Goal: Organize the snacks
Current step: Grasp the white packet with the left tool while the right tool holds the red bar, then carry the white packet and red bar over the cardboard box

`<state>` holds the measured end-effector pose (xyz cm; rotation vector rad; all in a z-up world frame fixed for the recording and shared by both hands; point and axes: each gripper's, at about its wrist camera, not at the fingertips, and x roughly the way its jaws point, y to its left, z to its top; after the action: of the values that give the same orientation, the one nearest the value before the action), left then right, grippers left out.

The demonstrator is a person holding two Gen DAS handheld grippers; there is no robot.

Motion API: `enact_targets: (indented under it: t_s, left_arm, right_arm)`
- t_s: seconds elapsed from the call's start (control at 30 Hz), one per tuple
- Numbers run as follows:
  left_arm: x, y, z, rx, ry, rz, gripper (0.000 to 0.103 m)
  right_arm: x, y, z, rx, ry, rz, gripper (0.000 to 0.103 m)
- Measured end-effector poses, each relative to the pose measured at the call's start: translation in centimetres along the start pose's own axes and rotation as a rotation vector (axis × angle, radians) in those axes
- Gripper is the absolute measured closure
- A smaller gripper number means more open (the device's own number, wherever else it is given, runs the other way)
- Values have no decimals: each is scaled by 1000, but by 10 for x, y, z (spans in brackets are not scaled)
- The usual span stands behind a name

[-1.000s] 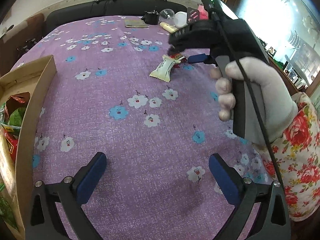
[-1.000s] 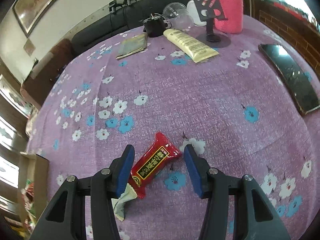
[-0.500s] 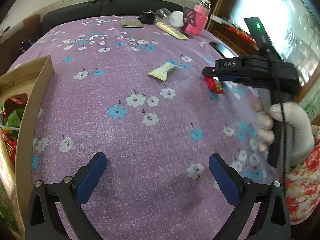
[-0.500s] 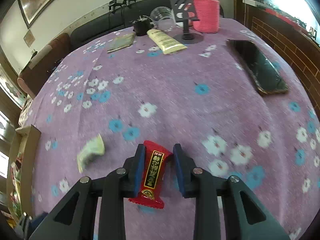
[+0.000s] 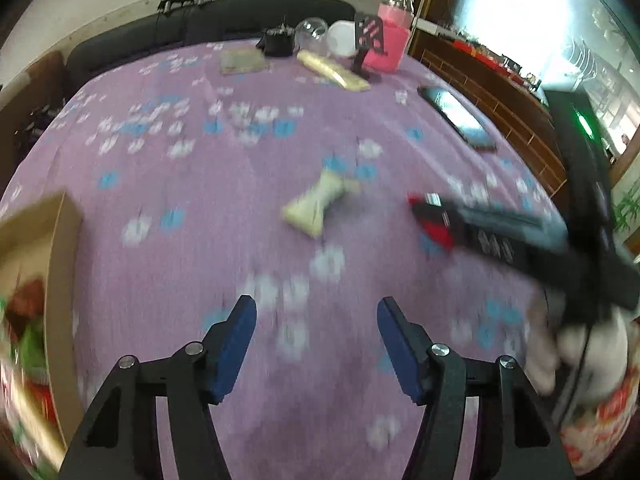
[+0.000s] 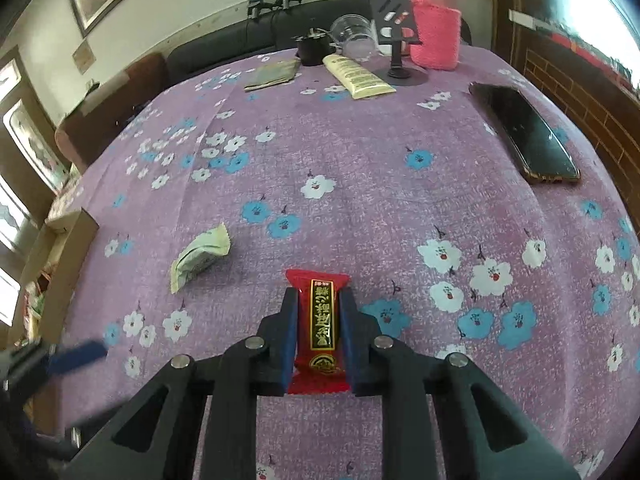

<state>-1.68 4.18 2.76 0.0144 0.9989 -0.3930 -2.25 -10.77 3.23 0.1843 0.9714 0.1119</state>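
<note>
Right claw [image 6: 318,330] clamped on red snack bar [image 6: 319,320], bar's long axis along the fingers. Left claw [image 5: 316,344] jaws just closing partway, nothing between. Pale green snack packet [image 5: 316,206] on counter [image 5: 168,272], ahead, nearer left claw; long axis diagonal.

The right gripper [image 6: 318,320] has closed on the red foil-wrapped snack bar [image 6: 319,320] and lifted it away from the pale green crinkled snack packet [image 6: 200,256]. The left gripper [image 5: 316,340] has been closing on nothing, its view swung right.
</note>
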Motion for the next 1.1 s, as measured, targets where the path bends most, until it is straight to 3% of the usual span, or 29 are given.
enact_targets:
  t_s: [0.13,0.33,0.57,0.6,0.67,0.7,0.8,1.1]
  left_arm:
    - [25,5,27,3,21,-40,37]
    - [50,-8,47,134,19,25,37]
    - [66,-20,57,192,38,45,37]
    - [66,-23,56,198,32,50,41]
    - [63,-25,55,192,35,24,73]
    - [61,-26,55,190,39,15,81]
    - [55,-29,51,185,34,17,83]
    - [10,-26,33,107,-32,-79,83]
  right_arm:
    - [1,-12,3,52,3,28,85]
    - [1,-17,5,80,10,60,85]
    - [3,-21,7,91,20,75,85]
    - [3,-21,7,92,21,75,85]
    - [3,-21,8,92,22,76,85]
    - [3,-21,7,93,21,76,85]
    - [3,-21,7,97,18,77,85]
    - [-5,-24,7,122,-26,108,85]
